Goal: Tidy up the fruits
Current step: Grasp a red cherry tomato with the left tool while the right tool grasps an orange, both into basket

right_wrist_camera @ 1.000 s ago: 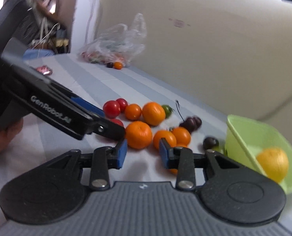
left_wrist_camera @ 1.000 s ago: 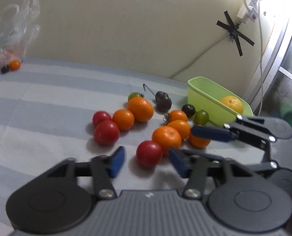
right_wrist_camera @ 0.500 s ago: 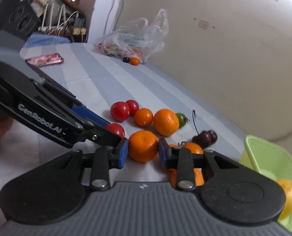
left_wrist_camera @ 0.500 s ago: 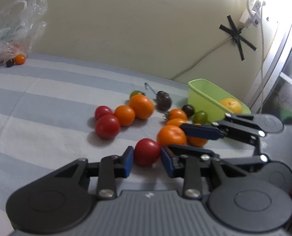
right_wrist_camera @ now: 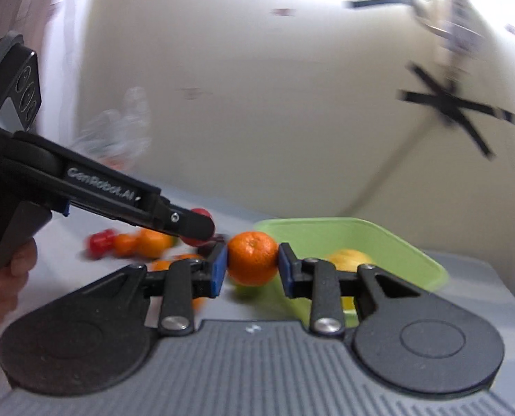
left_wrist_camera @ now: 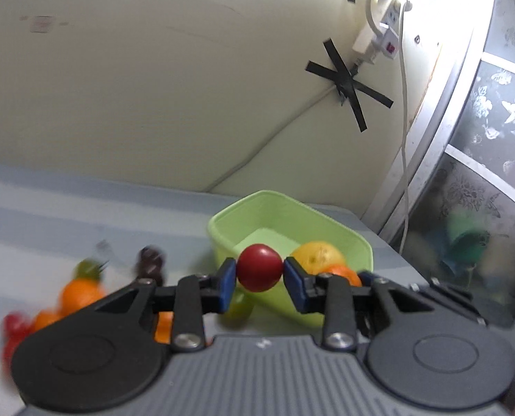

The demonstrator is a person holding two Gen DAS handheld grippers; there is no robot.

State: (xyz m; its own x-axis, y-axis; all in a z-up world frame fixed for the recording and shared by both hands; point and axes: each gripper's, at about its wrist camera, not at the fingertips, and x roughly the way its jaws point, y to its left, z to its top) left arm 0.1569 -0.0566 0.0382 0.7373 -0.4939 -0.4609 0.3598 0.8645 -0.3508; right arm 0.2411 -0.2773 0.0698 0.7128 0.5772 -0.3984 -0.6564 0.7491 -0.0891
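Observation:
My left gripper [left_wrist_camera: 260, 274] is shut on a red tomato [left_wrist_camera: 259, 266], lifted off the striped cloth in front of the light green tub [left_wrist_camera: 222, 232]. A yellow-orange fruit [left_wrist_camera: 318, 254] lies inside that tub. My right gripper [right_wrist_camera: 252, 263] is shut on an orange mandarin [right_wrist_camera: 252, 257], also raised, with the green tub [right_wrist_camera: 396, 239] just behind it. The left gripper [right_wrist_camera: 202, 225] crosses the right wrist view from the left, its red tomato [right_wrist_camera: 202, 213] showing at the tip. Blurred fruits remain on the cloth at the lower left [left_wrist_camera: 79, 291].
A pile of oranges and red tomatoes [right_wrist_camera: 129, 242] lies on the blue-striped cloth [left_wrist_camera: 49, 208], blurred. A wall with a taped cable [left_wrist_camera: 351, 86] and power strip stands behind the tub. A hand [right_wrist_camera: 1, 277] holds the left gripper's grip. A clear plastic bag [right_wrist_camera: 118, 131] sits far back.
Both grippers closed on their fruits, the left on the red tomato and the right on the mandarin, then lifted them and swung right toward the green tub.

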